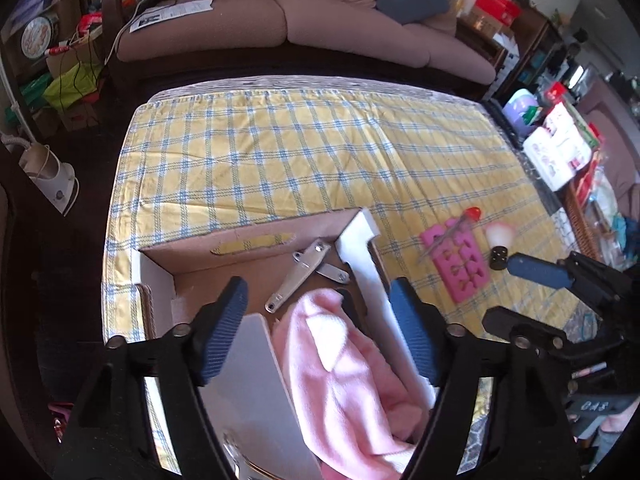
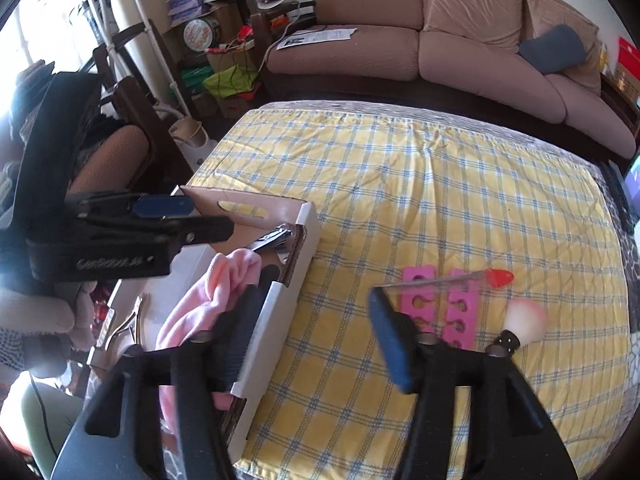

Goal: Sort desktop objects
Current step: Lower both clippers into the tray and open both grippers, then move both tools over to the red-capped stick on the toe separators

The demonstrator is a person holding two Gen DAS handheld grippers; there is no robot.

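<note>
A cardboard box (image 1: pixel 248 236) sits on the yellow checked tablecloth (image 1: pixel 300 152). Inside it lie a pink fluffy cloth (image 1: pixel 344 364) and a metal nail clipper (image 1: pixel 298 276). My left gripper (image 1: pixel 316 332) is open and empty, hovering over the box. On the cloth to the right lie pink toe separators (image 2: pixel 440 304), a thin tool with a red tip (image 2: pixel 500 276) across them, and a black-handled makeup brush (image 2: pixel 520 324). My right gripper (image 2: pixel 316 344) is open and empty, between the box (image 2: pixel 280 304) and the separators. The left gripper (image 2: pixel 176 216) also shows in the right wrist view.
A brown sofa (image 1: pixel 320 20) runs behind the table. Cluttered shelves and a basket of packets (image 1: pixel 568 152) stand at the right edge. Metal nippers (image 2: pixel 128 324) lie left of the box. Boxes and bags (image 2: pixel 216 60) crowd the far left corner.
</note>
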